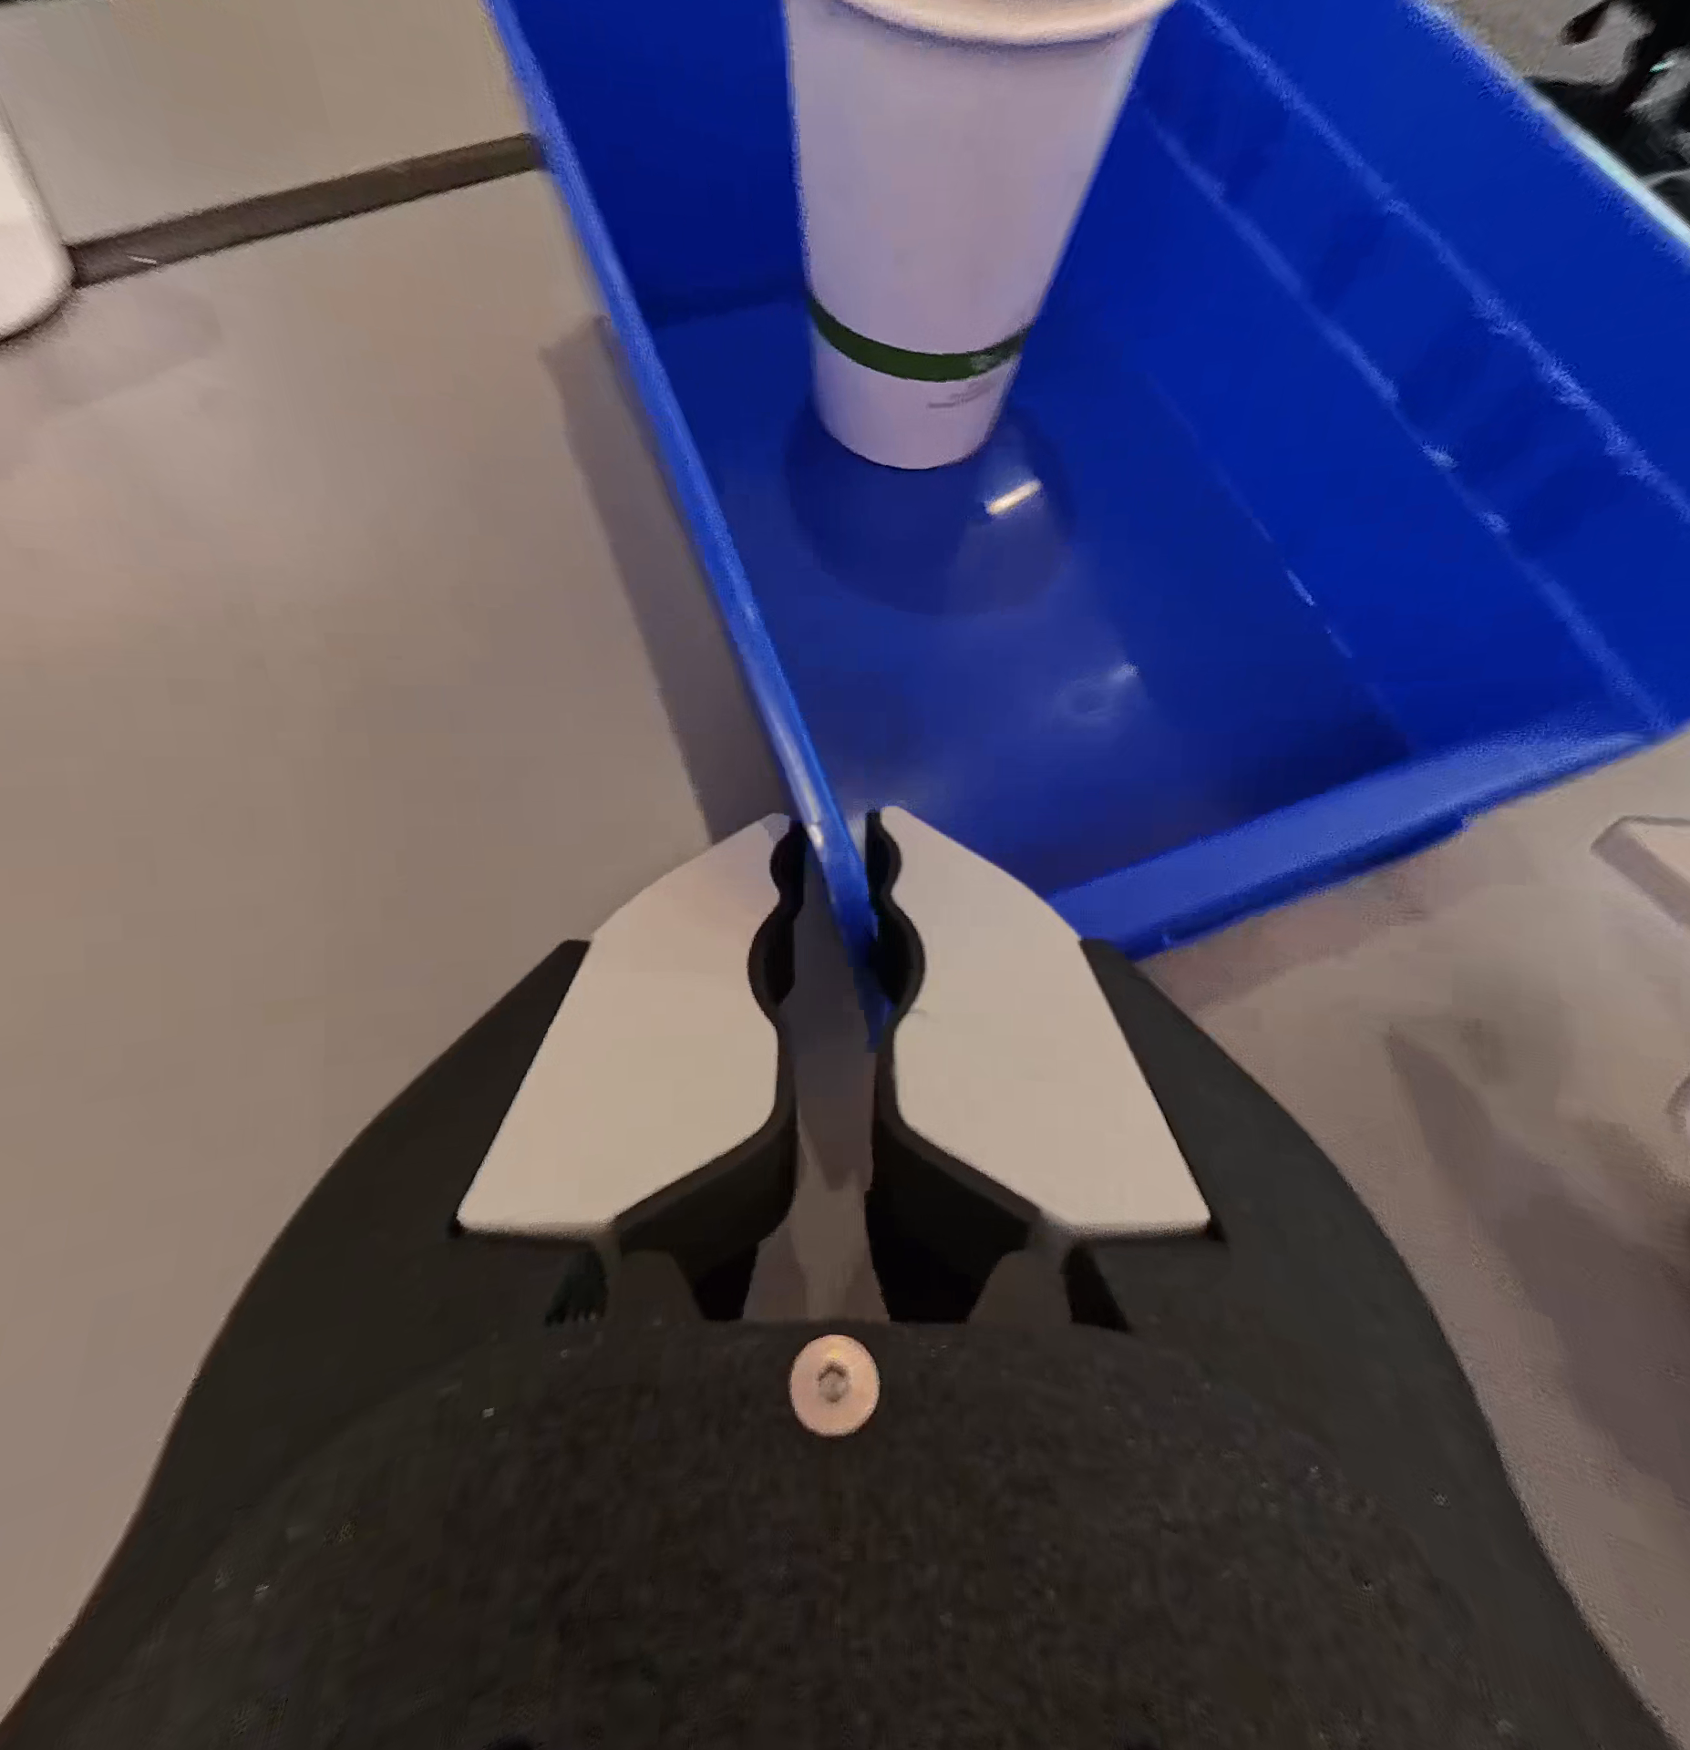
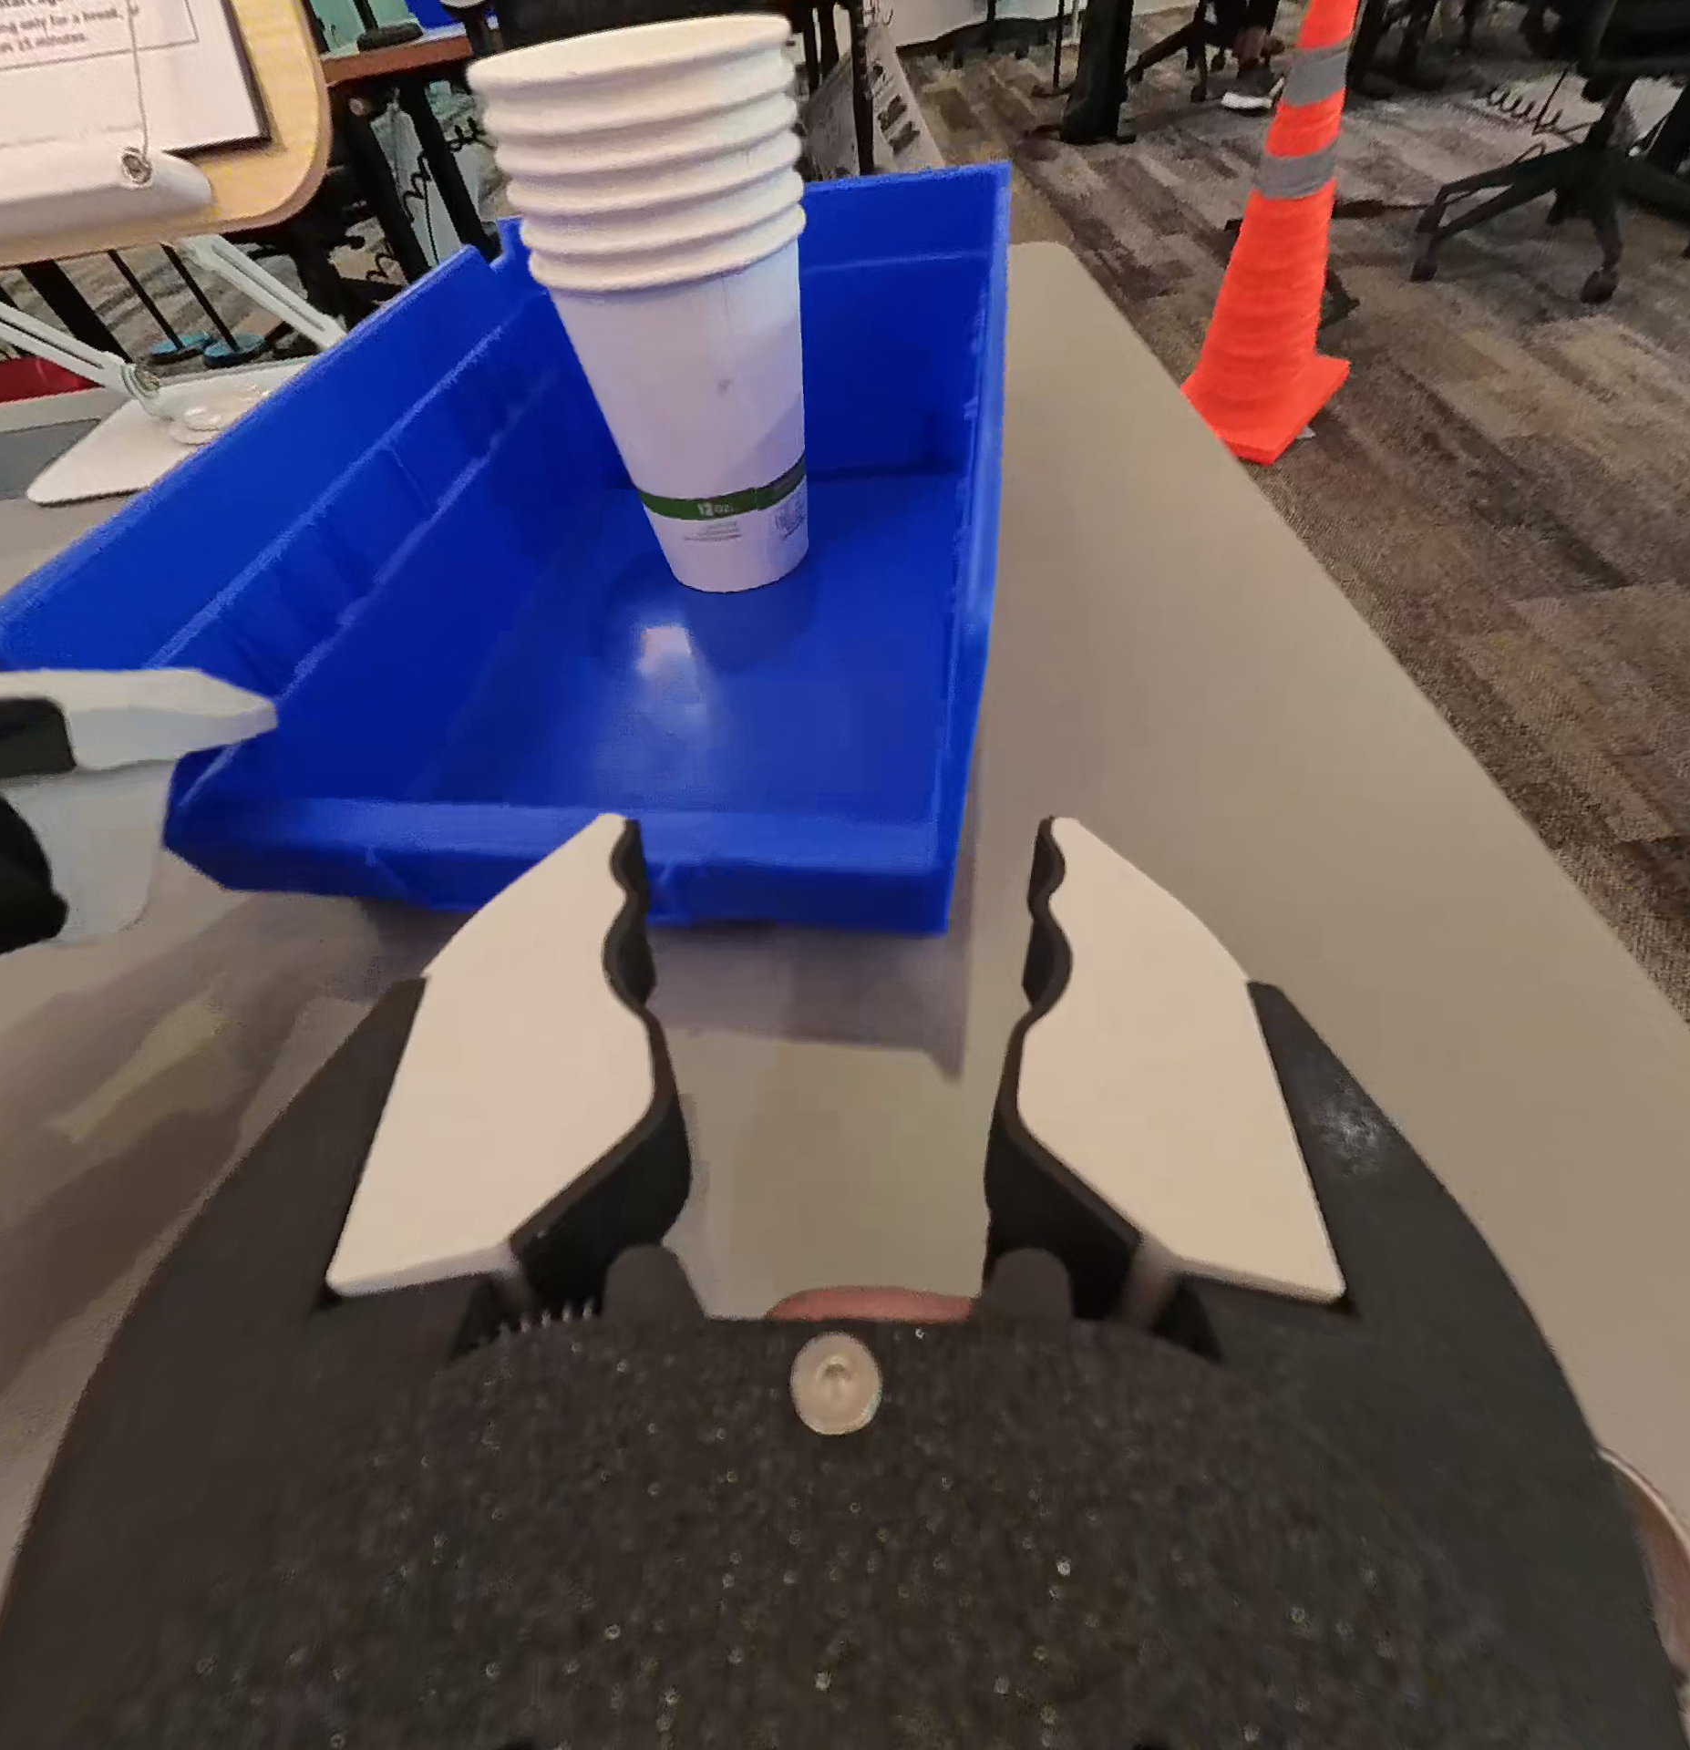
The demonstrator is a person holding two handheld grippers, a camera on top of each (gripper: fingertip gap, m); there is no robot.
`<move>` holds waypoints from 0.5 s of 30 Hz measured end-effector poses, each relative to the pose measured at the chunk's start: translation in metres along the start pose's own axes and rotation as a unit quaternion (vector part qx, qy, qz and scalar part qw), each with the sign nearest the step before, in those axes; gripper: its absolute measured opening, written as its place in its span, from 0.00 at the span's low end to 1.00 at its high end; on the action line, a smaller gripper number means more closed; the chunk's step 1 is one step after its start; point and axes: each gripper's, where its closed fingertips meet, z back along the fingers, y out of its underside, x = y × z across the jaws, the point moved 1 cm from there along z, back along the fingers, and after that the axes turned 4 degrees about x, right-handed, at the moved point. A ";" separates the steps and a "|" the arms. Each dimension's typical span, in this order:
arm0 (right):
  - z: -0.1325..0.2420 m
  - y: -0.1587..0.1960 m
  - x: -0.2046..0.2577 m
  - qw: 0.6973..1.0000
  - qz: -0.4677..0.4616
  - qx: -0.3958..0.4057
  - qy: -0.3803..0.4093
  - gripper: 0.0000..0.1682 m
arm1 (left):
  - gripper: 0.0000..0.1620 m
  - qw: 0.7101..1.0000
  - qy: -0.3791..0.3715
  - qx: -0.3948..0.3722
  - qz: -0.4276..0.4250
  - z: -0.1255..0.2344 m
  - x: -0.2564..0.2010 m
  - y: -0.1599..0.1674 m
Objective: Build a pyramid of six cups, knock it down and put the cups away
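Small print sits on the cup stack's [image 2: 728, 417] green band and on a framed notice [image 2: 93, 66].

Left gripper [image 1: 836, 833]: black, grainy-textured body w/ rounded shoulders, one silver hex screw at centre. Fingers [image 1: 671, 1023] pale grey on top, flat, curved outer edges, black wavy inner pads. Right gripper [image 2: 836, 838]: same build, black speckled body, silver screw, grey fingers [image 2: 529, 1070] w/ scalloped black pads, small toothed rack at finger base.

Grey table [image 2: 1154, 663], blue bin [image 2: 576, 833] on it, white base [image 2: 112, 464] at far-left edge
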 end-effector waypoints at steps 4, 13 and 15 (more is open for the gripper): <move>-0.009 -0.001 0.016 1.000 -0.020 0.008 0.002 0.40 | 0.02 0.999 -0.046 -0.015 0.001 0.021 0.016 0.016; 0.002 0.004 0.054 0.996 -0.081 0.025 0.012 0.08 | 0.02 0.997 -0.054 -0.043 0.027 0.063 0.044 0.048; 0.002 0.006 0.075 0.997 -0.064 0.038 0.038 0.03 | 0.01 0.995 -0.091 -0.051 0.007 0.080 0.061 0.056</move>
